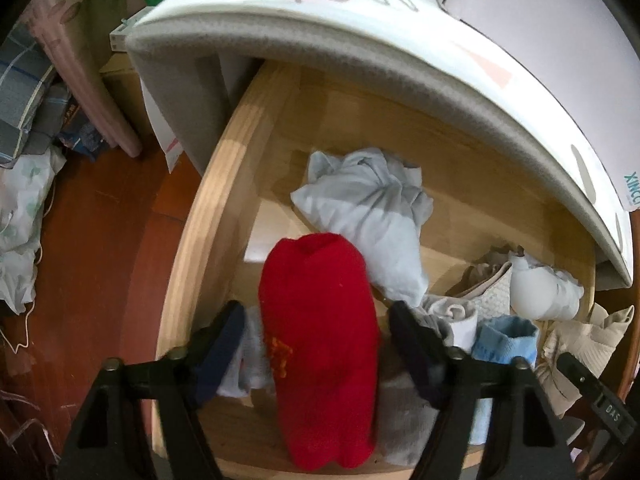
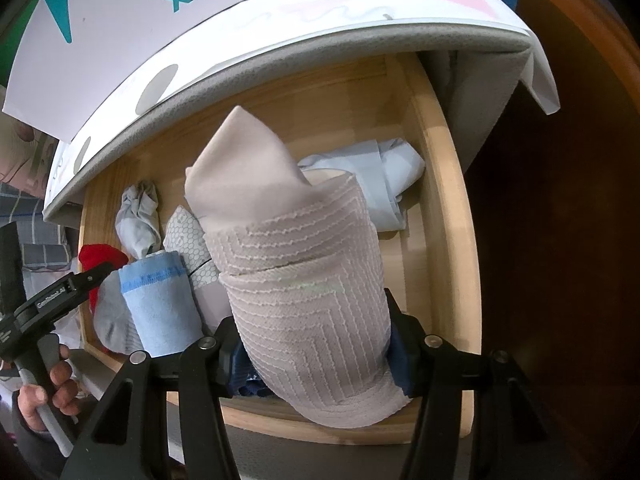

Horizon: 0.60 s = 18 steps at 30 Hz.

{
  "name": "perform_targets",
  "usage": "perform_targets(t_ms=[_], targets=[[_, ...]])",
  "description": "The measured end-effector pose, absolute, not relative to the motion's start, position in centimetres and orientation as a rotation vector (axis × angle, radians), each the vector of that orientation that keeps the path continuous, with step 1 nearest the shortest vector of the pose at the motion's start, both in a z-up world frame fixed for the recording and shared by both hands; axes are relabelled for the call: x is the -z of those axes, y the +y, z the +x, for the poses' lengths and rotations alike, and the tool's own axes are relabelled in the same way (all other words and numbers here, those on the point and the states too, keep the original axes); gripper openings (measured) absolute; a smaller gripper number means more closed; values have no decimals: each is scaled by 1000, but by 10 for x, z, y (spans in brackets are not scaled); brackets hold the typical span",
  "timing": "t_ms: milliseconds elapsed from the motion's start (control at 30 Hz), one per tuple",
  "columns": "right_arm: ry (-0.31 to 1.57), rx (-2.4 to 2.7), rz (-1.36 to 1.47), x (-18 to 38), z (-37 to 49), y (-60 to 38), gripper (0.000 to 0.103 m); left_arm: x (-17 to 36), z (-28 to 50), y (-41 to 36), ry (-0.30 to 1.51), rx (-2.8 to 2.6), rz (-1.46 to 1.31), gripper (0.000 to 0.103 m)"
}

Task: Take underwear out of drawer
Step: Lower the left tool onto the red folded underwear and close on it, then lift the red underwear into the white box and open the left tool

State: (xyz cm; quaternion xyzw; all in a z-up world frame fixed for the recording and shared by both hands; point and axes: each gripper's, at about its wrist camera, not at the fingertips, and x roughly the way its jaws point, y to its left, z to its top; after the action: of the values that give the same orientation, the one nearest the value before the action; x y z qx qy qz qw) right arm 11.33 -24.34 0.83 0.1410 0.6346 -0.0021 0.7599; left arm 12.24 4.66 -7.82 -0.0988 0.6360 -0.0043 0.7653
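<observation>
Your right gripper (image 2: 308,344) has its jaws clamped on a beige ribbed roll of underwear (image 2: 304,280) at the centre of the right wrist view, above the open wooden drawer (image 2: 444,200). Your left gripper (image 1: 316,344) straddles a red knitted roll (image 1: 320,344) at the lower centre of its view; the jaws stand half wide and the pads look just off the fabric, so I judge nothing is gripped there.

The beige roll could unfurl and drag on the drawer's front edge if you lift it at a slant. The red roll may slip out if you rise before the pads bite.

A pale blue garment (image 1: 368,208) lies behind the red roll, a light blue sock (image 2: 160,304) lies between your tools, and the padded white top (image 1: 360,40) overhangs the drawer's back, limiting headroom.
</observation>
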Motion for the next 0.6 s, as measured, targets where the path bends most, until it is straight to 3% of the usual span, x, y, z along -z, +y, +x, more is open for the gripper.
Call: perform_targets(t_ms=[33, 200, 600], targets=[[1382, 4, 308, -8, 113, -243, 53, 82, 123, 45, 1399, 15, -213, 50], [1382, 2, 313, -8, 115, -241, 53, 80, 119, 39, 1379, 29, -185, 41], [1387, -6, 306, -7, 116, -240, 53, 44, 104, 42, 1299, 64, -132, 38]])
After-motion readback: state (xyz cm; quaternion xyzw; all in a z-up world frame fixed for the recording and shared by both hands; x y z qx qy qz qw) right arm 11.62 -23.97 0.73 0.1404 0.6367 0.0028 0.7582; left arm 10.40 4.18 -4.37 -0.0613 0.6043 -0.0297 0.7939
